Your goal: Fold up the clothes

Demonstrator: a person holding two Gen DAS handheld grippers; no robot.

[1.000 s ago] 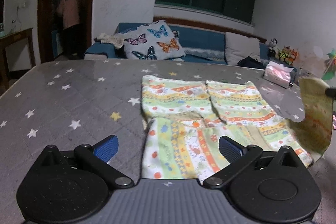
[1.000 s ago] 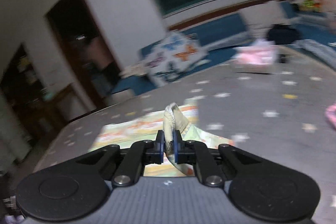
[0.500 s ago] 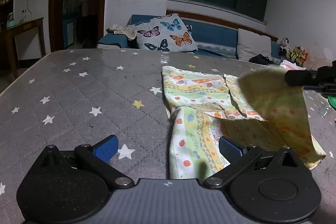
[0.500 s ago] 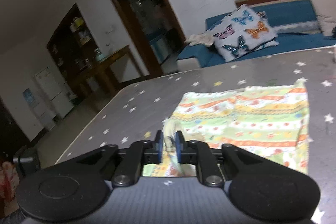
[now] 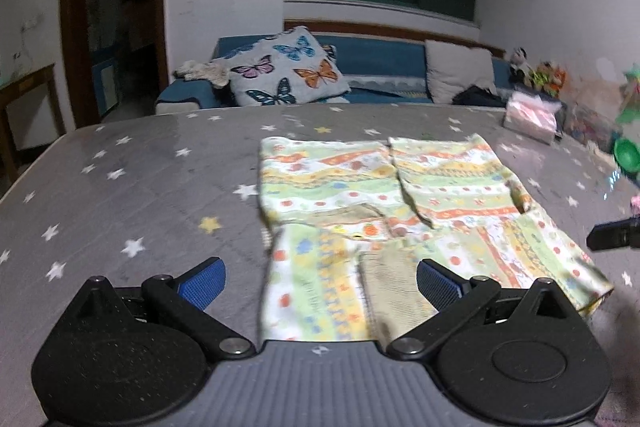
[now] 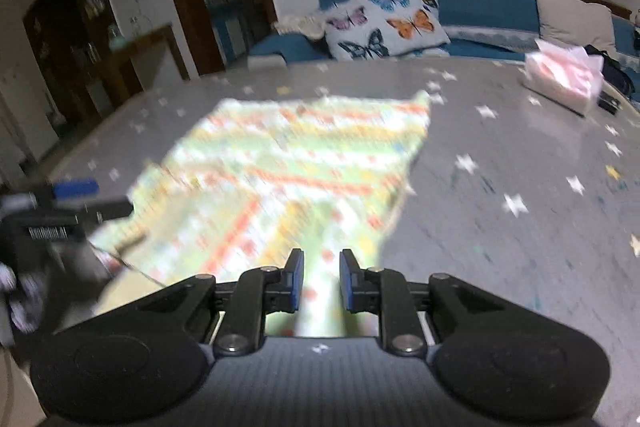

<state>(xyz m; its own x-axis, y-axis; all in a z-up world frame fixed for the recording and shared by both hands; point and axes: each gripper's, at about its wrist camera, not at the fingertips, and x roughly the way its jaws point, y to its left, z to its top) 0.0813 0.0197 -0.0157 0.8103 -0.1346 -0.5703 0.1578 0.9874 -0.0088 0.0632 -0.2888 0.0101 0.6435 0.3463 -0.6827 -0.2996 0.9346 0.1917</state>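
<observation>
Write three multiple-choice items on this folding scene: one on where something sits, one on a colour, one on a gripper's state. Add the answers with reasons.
1. Where is the pink tissue pack?
A. on the garment
B. far right of the starred mat
C. on the sofa

2. What colour are the left gripper pads?
A. blue
B. red
C. white

3. How do the left gripper's jaws stand?
A. shut on cloth
B. wide open
C. out of view

Answers:
1 B, it sits on the mat's far right edge, clear of the patterned garment.
2 A, both pads show blue.
3 B, the pads stand far apart above the garment's near edge.
</observation>
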